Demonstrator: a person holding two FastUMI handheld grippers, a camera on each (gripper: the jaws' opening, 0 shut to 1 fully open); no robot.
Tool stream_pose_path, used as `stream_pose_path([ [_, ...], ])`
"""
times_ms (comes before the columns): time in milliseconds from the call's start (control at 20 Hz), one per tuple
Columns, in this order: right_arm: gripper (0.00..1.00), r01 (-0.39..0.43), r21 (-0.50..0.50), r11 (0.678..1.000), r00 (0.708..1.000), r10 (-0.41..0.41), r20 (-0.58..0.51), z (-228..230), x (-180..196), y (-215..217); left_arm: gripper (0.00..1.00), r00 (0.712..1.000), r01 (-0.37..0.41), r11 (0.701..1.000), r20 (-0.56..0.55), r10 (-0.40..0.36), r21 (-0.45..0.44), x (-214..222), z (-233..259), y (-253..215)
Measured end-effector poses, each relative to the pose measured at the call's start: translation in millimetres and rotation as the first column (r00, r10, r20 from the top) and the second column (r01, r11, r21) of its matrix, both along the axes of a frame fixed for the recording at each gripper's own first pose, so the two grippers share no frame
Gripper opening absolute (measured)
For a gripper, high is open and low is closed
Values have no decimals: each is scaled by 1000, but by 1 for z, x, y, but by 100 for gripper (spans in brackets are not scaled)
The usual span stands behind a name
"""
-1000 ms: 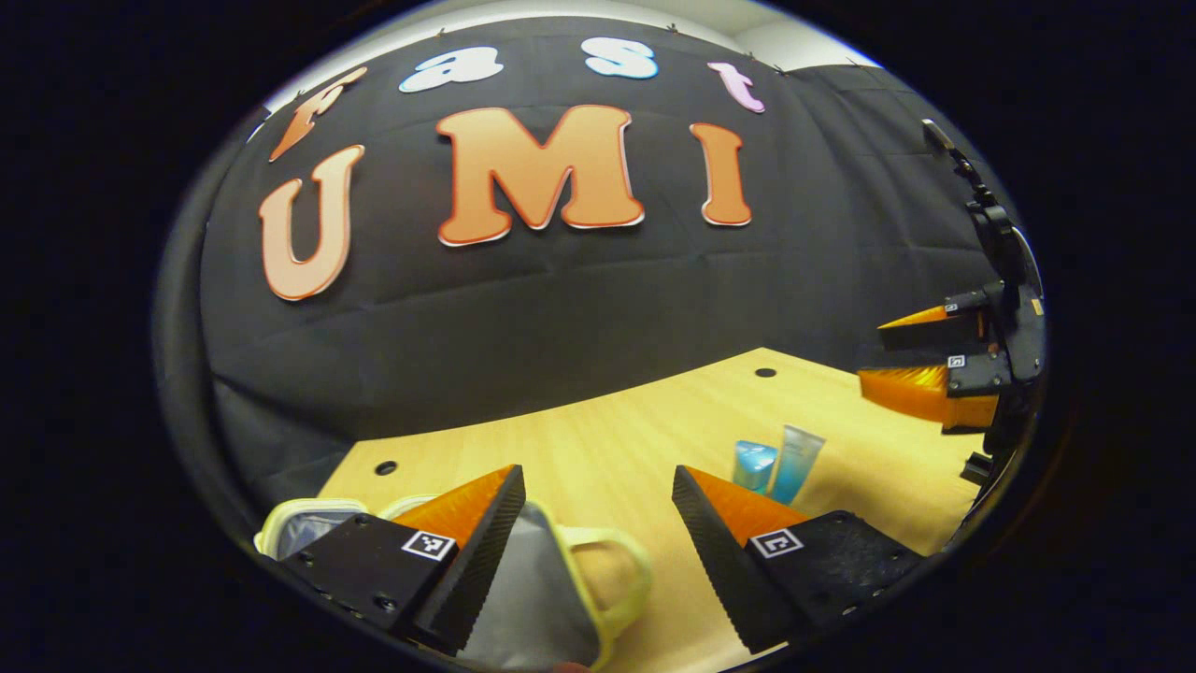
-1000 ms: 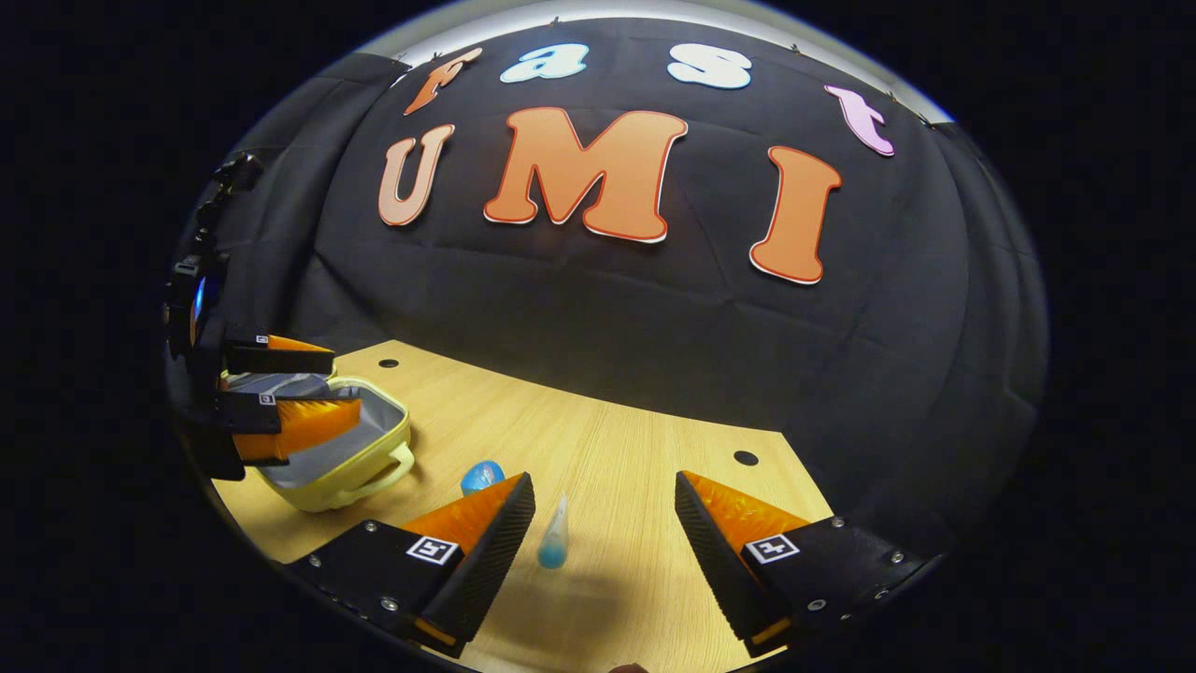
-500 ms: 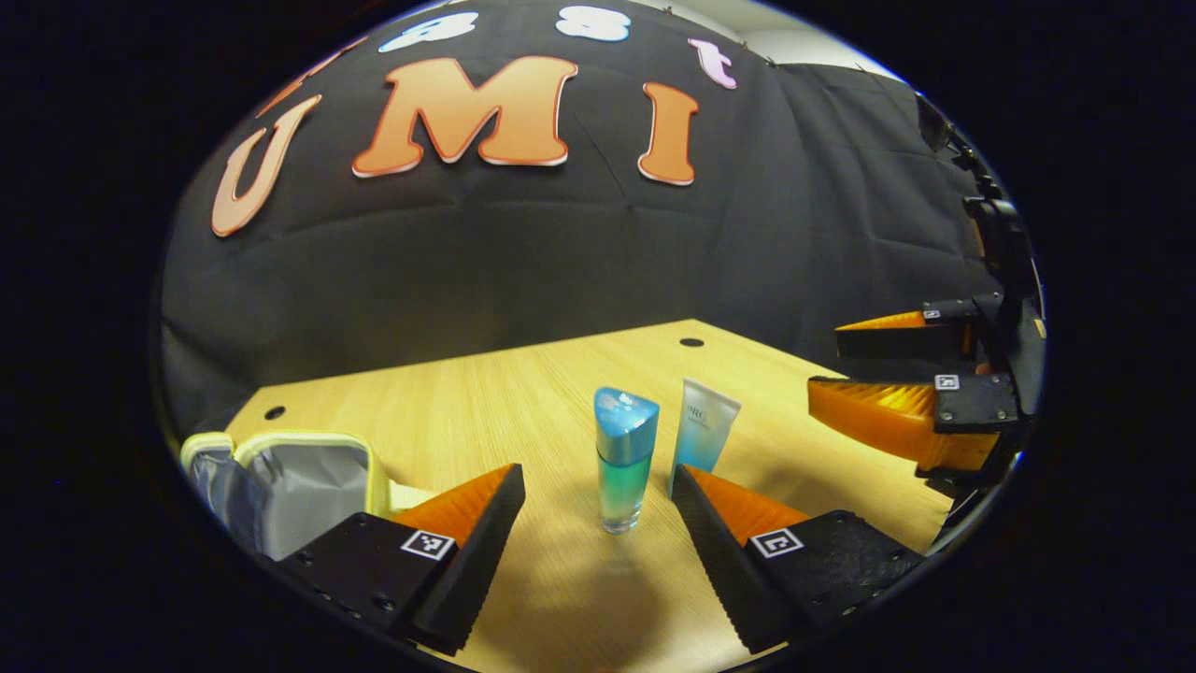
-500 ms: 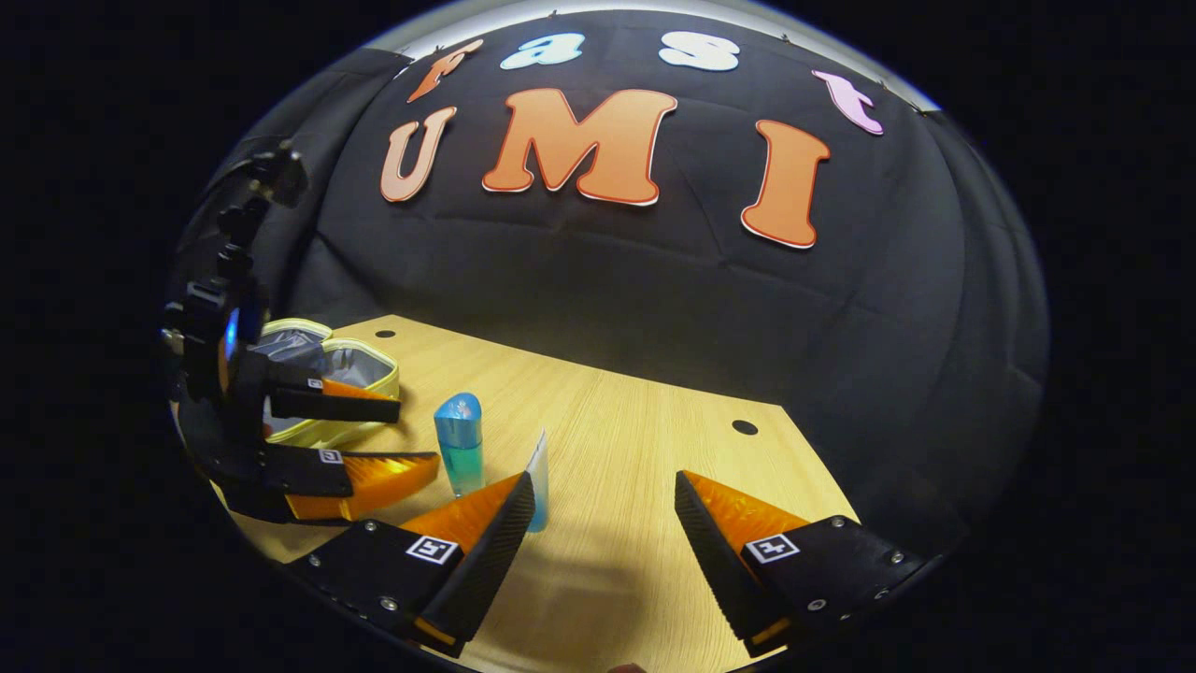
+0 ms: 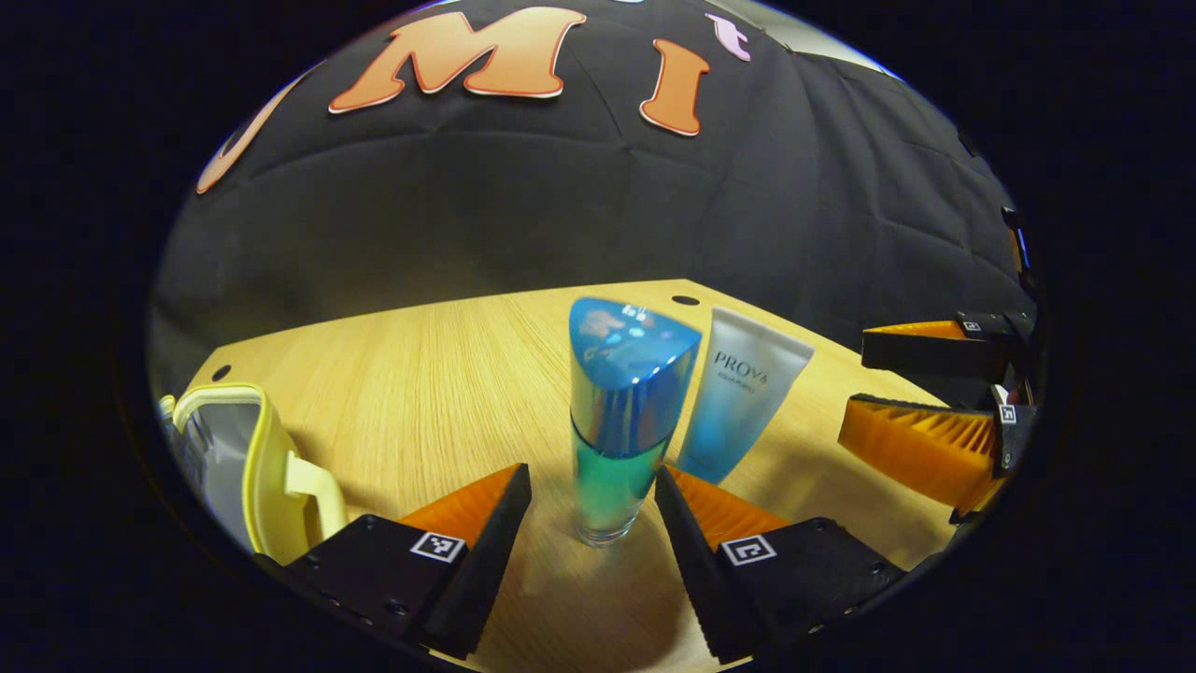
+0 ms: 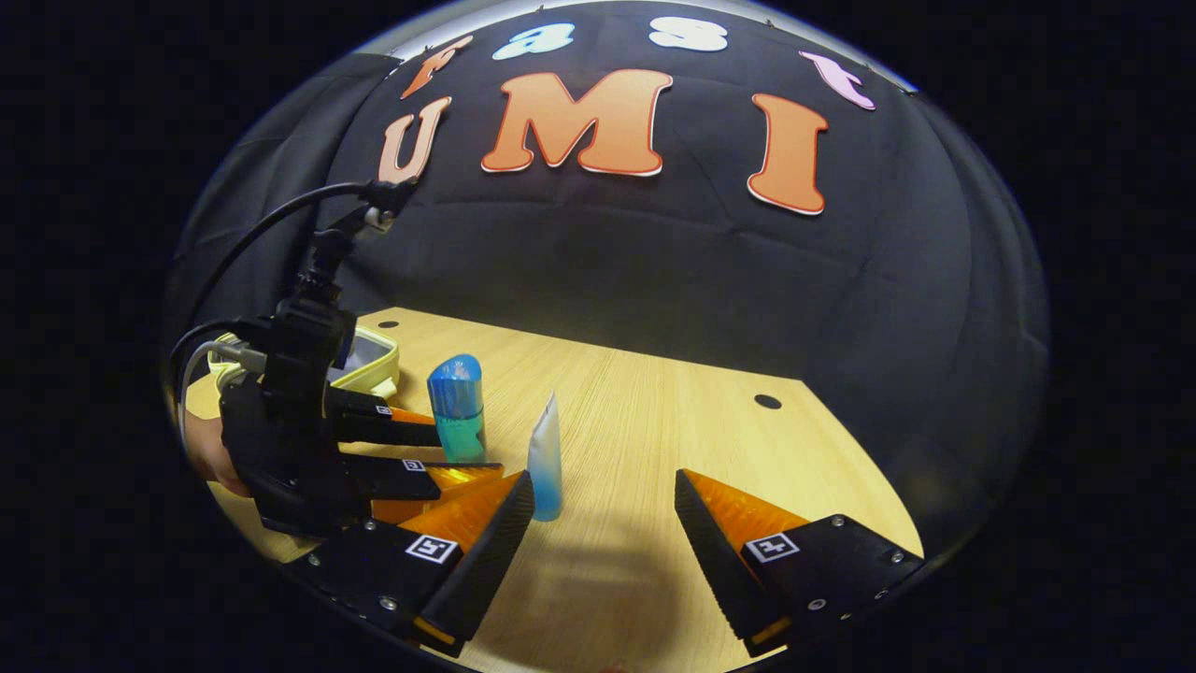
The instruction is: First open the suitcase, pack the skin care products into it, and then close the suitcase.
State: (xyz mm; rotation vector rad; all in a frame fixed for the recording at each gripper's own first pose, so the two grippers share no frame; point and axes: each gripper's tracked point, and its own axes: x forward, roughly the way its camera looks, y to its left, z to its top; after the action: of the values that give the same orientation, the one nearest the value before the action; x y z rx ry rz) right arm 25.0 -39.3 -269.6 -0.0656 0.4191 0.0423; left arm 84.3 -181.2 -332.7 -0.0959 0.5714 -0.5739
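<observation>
A: Bottle first? Blue-capped bottle (image 5: 617,421) stands upright on the worktop (image 5: 439,374), its long axis vertical, right between the fingers of the left gripper (image 5: 587,486), which are apart with a gap still showing on each side of the glass.

B: So that gripper is the nearer one. And the tube?

A: Tube (image 5: 743,397) stands on its cap just beside the bottle, to the right and a little farther back. In the right gripper view it (image 6: 546,463) sits just ahead of the right gripper (image 6: 603,505), off toward its left finger rather than centred; those fingers are wide apart, holding nothing.

B: Count?

A: Two skin care products: one bottle, one tube. One suitcase (image 5: 245,458), small and yellow, lying open at the left edge of the worktop, grey lining showing. Two grippers.

B: Next move, I'd guess, is closing on the bottle low on its body, then carrying it left to the suitcase.
</observation>
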Motion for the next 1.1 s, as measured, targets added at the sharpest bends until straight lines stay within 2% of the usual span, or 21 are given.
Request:
stream_pose_path([
  [50, 96, -6, 2, 1000, 1000, 6, -8, -5, 3, 3, 80, 1000, 2, 1000, 28, -1, -24, 8, 0, -6],
  [100, 96, -16, 4, 1000, 1000, 16, -24, -11, 5, 8, 60, 999, 14, 1000, 36, -14, -8, 12, -2, -11],
  [200, 96, -44, 9, 999, 998, 45, -40, -19, 11, 18, 45, 999, 27, 999, 41, -28, 16, 10, -4, -9],
  [300, 96, -71, 20, 997, 996, 72, -58, -28, 18, 27, 43, 1000, 21, 1000, 20, -21, 3, 7, 0, -8],
  [350, 96, -76, 34, 997, 995, 78, -69, -33, 22, 31, 46, 1000, 11, 1000, 16, -11, 7, 8, 1, -5],
  [450, 94, -85, 89, 992, 991, 94, -95, -41, 28, 41, 45, 1000, -18, 1000, 11, 18, -3, 7, 9, 5],
  [550, 89, -81, 112, 990, 989, 94, -111, -46, 35, 46, 45, 999, -53, 998, -7, 53, -16, 4, 17, 21],
  [750, 72, -94, 120, 988, 986, 109, -130, -52, 45, 56, 45, 996, -94, 995, 6, 94, -10, 10, 37, 45],
  [850, 55, -74, 117, 990, 987, 90, -134, -51, 52, 53, 45, 994, -108, 994, 5, 108, -16, 12, 47, 53],
  [900, 51, -57, 131, 990, 989, 74, -127, -49, 56, 52, 45, 993, -118, 993, 8, 118, -16, 13, 53, 58],
  [1000, 34, -55, 176, 983, 983, 84, -161, -48, 51, 59, 43, 992, -127, 992, 15, 127, -9, 13, 66, 67],
  [1050, 39, -56, 188, 981, 981, 88, -170, -45, 50, 62, 45, 991, -130, 991, 10, 131, -6, 13, 73, 73],
  [1100, 37, -61, 195, 979, 980, 96, -172, -38, 51, 67, 43, 990, -141, 990, 9, 141, -8, 14, 79, 81],
])
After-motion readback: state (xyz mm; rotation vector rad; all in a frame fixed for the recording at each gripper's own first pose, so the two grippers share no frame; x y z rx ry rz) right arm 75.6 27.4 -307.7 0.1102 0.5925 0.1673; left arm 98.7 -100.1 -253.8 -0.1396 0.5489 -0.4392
